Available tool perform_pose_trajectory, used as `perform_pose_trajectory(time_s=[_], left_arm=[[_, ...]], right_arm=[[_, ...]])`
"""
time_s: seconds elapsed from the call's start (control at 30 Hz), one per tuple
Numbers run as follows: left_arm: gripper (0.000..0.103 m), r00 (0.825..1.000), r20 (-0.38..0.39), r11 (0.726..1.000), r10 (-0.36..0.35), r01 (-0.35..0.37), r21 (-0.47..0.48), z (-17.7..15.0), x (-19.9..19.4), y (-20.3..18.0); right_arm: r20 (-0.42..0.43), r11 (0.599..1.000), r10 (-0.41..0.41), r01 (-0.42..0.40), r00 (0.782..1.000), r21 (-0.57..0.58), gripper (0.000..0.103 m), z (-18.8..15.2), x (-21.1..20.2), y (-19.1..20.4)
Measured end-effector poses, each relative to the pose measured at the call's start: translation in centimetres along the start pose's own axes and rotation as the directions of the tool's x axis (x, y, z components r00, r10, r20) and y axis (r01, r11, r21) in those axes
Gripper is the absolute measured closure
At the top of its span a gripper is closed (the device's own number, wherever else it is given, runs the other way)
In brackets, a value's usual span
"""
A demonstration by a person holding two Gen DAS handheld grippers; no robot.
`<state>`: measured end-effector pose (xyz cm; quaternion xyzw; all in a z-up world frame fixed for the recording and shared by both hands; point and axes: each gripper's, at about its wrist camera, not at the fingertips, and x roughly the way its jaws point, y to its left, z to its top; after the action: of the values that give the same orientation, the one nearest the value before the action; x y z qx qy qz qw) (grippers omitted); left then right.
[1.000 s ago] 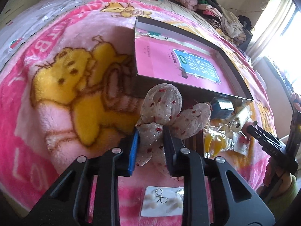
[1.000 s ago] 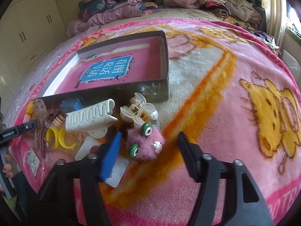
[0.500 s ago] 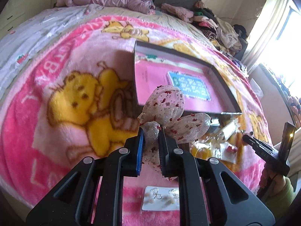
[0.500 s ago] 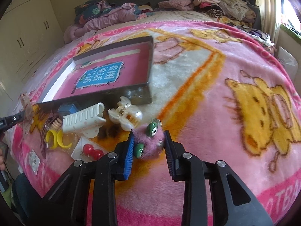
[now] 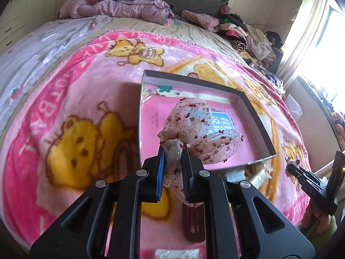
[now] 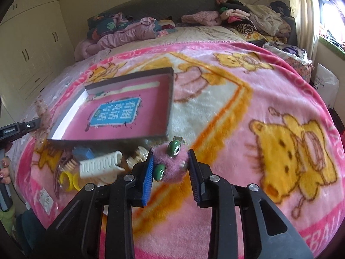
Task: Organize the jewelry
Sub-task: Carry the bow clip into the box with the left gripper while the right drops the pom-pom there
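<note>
**Two hair pieces gripped above the blanket**

In the left wrist view, the left gripper (image 5: pixel 173 151) is clenched on a sheer bow (image 5: pixel 189 127) dotted with red. The bow's knot and tail are pinched between the blue pad and the black one, and its two loops are spread above the fingertips, seen against the box (image 5: pixel 256 116) behind them. A dark clip (image 5: pixel 193 222) hangs under the bow between the gripper's arms. A white earring card (image 5: pixel 176 254) is partly seen at the bottom edge, on the blanket (image 5: pixel 64 99).

In the right wrist view, the right gripper (image 6: pixel 171 161) is clenched on a pink furry clip (image 6: pixel 170 164) with two green bead eyes. The clip is pressed on both sides by the blue pads and is held clear of the blanket.

Just beyond the right gripper, a heap of hair accessories is lying against the box's near wall: a white comb clip (image 6: pixel 100 165), yellow rings (image 6: pixel 69 180) and a blue piece (image 6: pixel 83 153). The heap is blurred.

Farther on, the shallow box is resting on the blanket, with a pink floor and a blue label (image 6: pixel 116 112) printed inside. Nothing loose is seen in it.

At the far end of the bed, piled clothes (image 6: pixel 243 15) and a bundled quilt (image 6: pixel 120 34) are lying against the headboard (image 6: pixel 161 6).
</note>
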<state>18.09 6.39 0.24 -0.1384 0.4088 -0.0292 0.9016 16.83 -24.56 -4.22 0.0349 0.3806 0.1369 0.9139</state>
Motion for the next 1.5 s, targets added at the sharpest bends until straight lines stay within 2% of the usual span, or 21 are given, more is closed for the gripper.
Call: perform_pose_trajectory(time_s=[0.27,0.53,0.97,1.17,1.23,1.43,1.5], left_arm=[[0.095,1.000,-0.020,1.000,0.015,-0.015,0.007,1.4,2.8,-0.6],[0.094,0.999,-0.043,0.999,0.034,-0.032,0.033,1.8,4.9,-1.0],[0.090,0.995,-0.075,0.997,0.061,-0.057,0.056,1.8,6.9,-0.5],[0.074,0.994,-0.081,0.995,0.073,-0.068,0.072,1.8,6.8,-0.3],[0.060,0.994,-0.077,0.995,0.077,-0.071,0.074,1.9,6.6,-0.3],[0.048,0.995,-0.058,0.994,0.083,-0.079,0.077,1.8,5.4,-0.2],[0.046,0.995,-0.052,0.994,0.081,-0.077,0.072,1.7,5.0,-0.1]], right_arm=[[0.035,0.998,0.041,-0.039,0.999,-0.047,0.074,3.3,1.1,2.0],[0.007,0.992,0.071,-0.070,0.997,-0.101,0.074,5.5,4.1,4.6],[-0.057,0.991,0.037,-0.044,0.998,-0.127,0.074,6.7,8.4,5.4],[-0.075,0.992,0.022,-0.032,0.997,-0.123,0.074,6.6,9.6,5.3],[-0.081,0.992,0.020,-0.030,0.997,-0.122,0.074,6.6,9.8,5.3],[-0.091,0.993,0.015,-0.025,0.996,-0.115,0.071,6.4,9.9,5.1],[-0.088,0.994,0.012,-0.022,0.996,-0.108,0.064,6.3,9.7,4.9]])
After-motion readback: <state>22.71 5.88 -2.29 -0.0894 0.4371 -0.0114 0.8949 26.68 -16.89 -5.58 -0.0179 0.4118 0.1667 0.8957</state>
